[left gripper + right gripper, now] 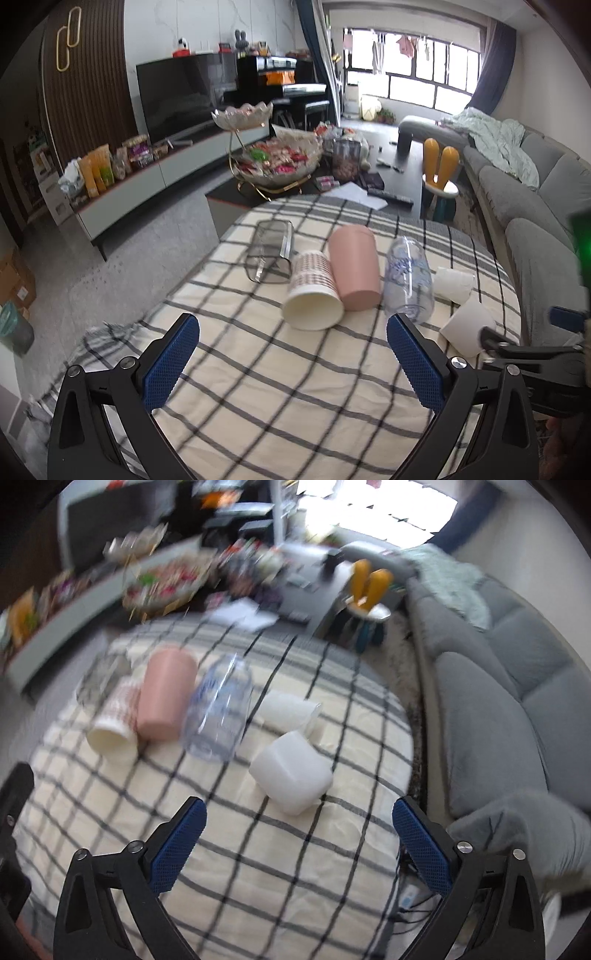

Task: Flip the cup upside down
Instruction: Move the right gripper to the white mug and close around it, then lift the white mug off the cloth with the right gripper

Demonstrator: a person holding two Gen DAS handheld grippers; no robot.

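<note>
Several cups lie on their sides on a checked tablecloth (258,369): a smoky clear cup (269,254), a patterned paper cup (312,291), a pink cup (354,271), a clear blue-printed cup (408,278) and two white cups (452,284) (467,330). My left gripper (291,339) is open and empty, just short of the paper cup. In the right wrist view my right gripper (299,827) is open and empty, with the near white cup (291,775) just ahead of its fingertips. The pink cup (166,694) and clear cup (218,716) lie to its left.
A grey sofa (528,206) runs along the right of the table. Behind the table stands a dark coffee table with a snack basket (277,162), then a TV (177,96) on a low cabinet. The right gripper's frame shows at the left view's right edge (535,358).
</note>
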